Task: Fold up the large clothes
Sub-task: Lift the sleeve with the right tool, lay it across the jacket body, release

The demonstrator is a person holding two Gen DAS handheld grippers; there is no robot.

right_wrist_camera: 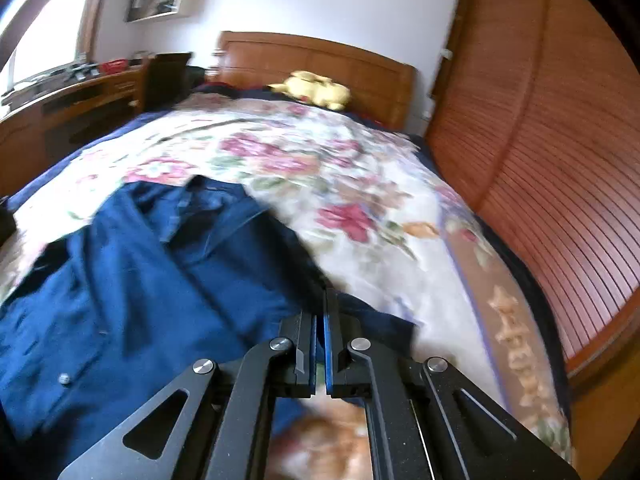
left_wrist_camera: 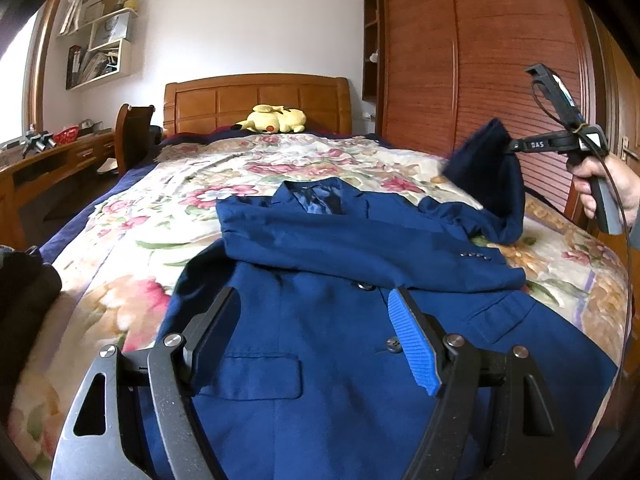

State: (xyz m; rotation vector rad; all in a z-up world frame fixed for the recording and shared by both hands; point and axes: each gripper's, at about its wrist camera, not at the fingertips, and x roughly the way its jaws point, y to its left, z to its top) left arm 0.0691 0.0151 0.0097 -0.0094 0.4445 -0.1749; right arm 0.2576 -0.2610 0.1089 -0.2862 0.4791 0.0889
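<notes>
My right tongs [left_wrist_camera: 510,147] are clamped on a sleeve [left_wrist_camera: 494,184] of the blue jacket [left_wrist_camera: 320,320] lying on the bed [left_wrist_camera: 280,168], lifting it at two o'clock, while my left tongs [left_wrist_camera: 312,300] gape empty above the jacket front.

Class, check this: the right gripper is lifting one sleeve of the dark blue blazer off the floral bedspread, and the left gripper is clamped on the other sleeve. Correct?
Not quite. The left wrist view shows the left gripper open above the dark blue blazer, gripping nothing. The right gripper does lift one sleeve off the floral bedspread.
</notes>
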